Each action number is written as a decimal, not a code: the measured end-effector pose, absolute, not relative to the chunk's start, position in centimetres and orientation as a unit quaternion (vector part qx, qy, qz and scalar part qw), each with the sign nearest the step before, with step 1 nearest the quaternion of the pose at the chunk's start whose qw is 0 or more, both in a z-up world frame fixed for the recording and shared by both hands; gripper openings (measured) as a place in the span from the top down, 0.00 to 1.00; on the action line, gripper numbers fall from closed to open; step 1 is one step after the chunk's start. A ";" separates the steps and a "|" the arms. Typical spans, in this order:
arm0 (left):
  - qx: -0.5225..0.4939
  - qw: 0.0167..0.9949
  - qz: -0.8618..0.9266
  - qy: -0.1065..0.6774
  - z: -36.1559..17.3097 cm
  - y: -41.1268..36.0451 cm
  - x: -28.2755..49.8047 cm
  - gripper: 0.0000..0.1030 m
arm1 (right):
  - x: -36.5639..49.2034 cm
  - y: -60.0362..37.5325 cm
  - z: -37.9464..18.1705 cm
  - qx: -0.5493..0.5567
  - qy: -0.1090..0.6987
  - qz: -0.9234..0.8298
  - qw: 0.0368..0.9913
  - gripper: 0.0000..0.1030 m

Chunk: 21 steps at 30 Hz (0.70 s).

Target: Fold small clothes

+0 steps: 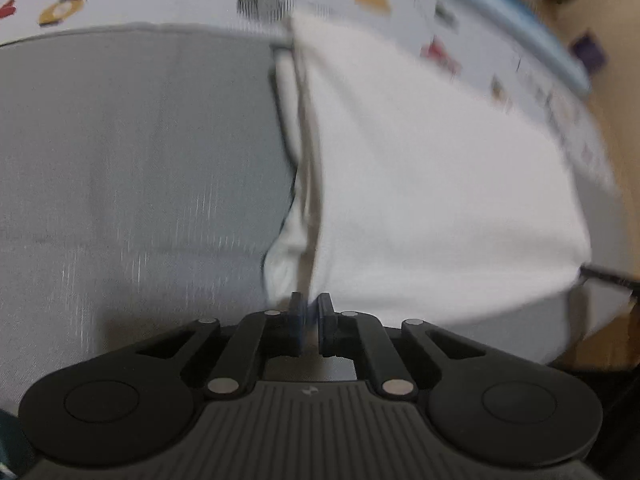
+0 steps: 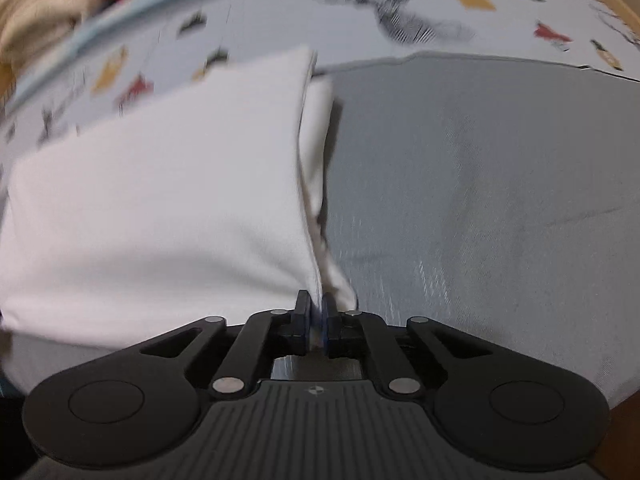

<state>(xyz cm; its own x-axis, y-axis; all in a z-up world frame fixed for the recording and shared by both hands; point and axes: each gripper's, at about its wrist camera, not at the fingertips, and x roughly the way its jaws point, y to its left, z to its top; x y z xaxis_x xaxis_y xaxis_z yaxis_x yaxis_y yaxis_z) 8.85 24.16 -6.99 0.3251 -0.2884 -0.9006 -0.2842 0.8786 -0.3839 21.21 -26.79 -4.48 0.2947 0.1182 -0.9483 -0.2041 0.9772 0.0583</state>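
- Cloth [image 1: 432, 200], white, lies on grey mat [image 1: 132, 160] over a printed sheet [image 2: 500, 20]; one edge is lifted.
- Left gripper [image 1: 309, 322]: jaws nearly shut, pinching the cloth's edge.
- Right gripper [image 2: 316, 324]: jaws clamped on the same edge, fabric visible between the pads.
- Handling, judged: light, soft and limp; it will sag between grips. Best held at hem corners.
- Writing: some above the deer print, too blurred to read. No brands.
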 end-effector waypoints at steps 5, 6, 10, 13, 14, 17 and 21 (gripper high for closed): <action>-0.313 0.793 0.031 0.522 -5.7 26.5 10.0 0.70 | 21.4 -27.2 -1.8 0.017 0.522 0.103 0.847 0.68; -0.319 0.789 0.038 0.523 -5.8 26.8 10.4 0.70 | 21.8 -27.3 -1.8 0.026 0.518 0.103 0.849 0.67; -0.333 0.779 0.049 0.529 -6.6 25.9 12.5 0.67 | 22.6 -26.1 -2.7 0.022 0.528 0.110 0.842 0.66; -0.336 0.777 0.065 0.528 -7.3 25.4 13.8 0.58 | 23.5 -25.2 -3.6 0.008 0.541 0.108 0.834 0.66; -0.336 0.775 0.074 0.530 -7.7 25.4 14.3 0.56 | 23.8 -24.9 -3.9 0.006 0.544 0.106 0.832 0.66; -0.342 0.763 0.097 0.540 -8.7 25.8 15.1 0.56 | 24.3 -24.6 -4.8 0.012 0.559 0.094 0.823 0.66; -0.343 0.750 0.096 0.557 -10.1 25.2 16.3 0.55 | 24.6 -24.3 -5.6 0.002 0.571 0.089 0.816 0.66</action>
